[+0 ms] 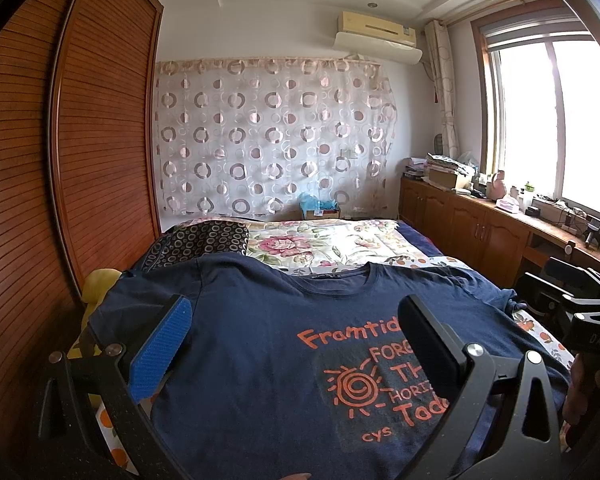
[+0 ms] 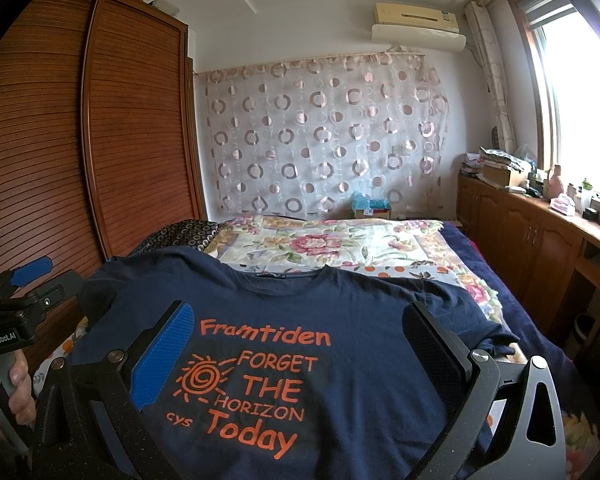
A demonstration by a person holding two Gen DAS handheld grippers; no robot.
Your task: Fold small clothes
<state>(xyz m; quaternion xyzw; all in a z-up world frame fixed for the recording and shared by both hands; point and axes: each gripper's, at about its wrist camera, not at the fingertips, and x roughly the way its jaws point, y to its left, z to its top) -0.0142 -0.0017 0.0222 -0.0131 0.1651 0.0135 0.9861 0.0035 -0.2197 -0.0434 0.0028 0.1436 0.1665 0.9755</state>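
A navy T-shirt [image 1: 260,340] with orange print lies flat, face up, on the bed, collar at the far end; it also shows in the right wrist view [image 2: 340,320]. My left gripper [image 1: 296,340] is open and empty, hovering over the shirt's left chest. My right gripper [image 2: 296,344] is open and empty over the shirt's printed middle. The right gripper's body shows at the right edge of the left wrist view [image 1: 580,312]. The left gripper's body, held by a hand, shows at the left of the right wrist view [image 2: 16,312].
The bed [image 2: 520,312] carries a floral quilt [image 1: 320,244] and a dark patterned pillow [image 1: 204,240] beyond the shirt. A brown slatted wardrobe [image 1: 80,140] stands on the left. A low wooden cabinet [image 1: 480,220] with clutter runs under the window on the right.
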